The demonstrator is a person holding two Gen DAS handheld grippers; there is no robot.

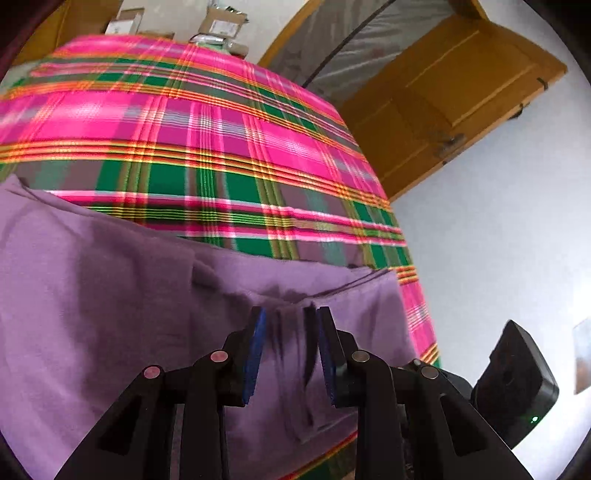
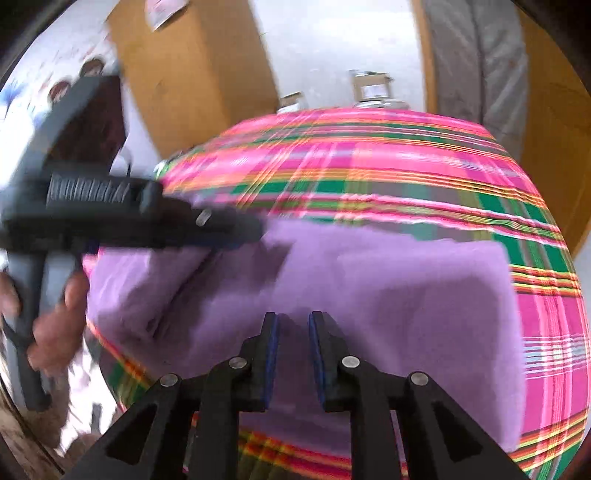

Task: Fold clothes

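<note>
A: Nearest in the left wrist view, what has the left gripper [image 1: 290, 354] got?
B: A bunched fold of the purple garment [image 1: 110, 295] stands between its blue pads [image 1: 255, 354]; the jaws are partly closed and pinch that fold, which hangs in creases below them.
A: And the right gripper [image 2: 291, 354]?
B: Its jaws stand a little apart over the purple cloth; nothing is pinched between the pads, so it has hold of nothing.
A: Where does the garment lie?
B: Spread on the pink and green plaid cloth [image 1: 221, 147] that covers the table; in the right wrist view it reads as a broad folded slab, its right edge straight, plaid showing beyond it on the far side and at the right.
A: Further off?
B: In that same view the left gripper comes in from the left, blurred, with a hand [image 2: 55, 317] on its grey handle; past the table, cardboard boxes [image 1: 221, 22]; then a wooden door [image 1: 454, 92] and a white wall.
</note>
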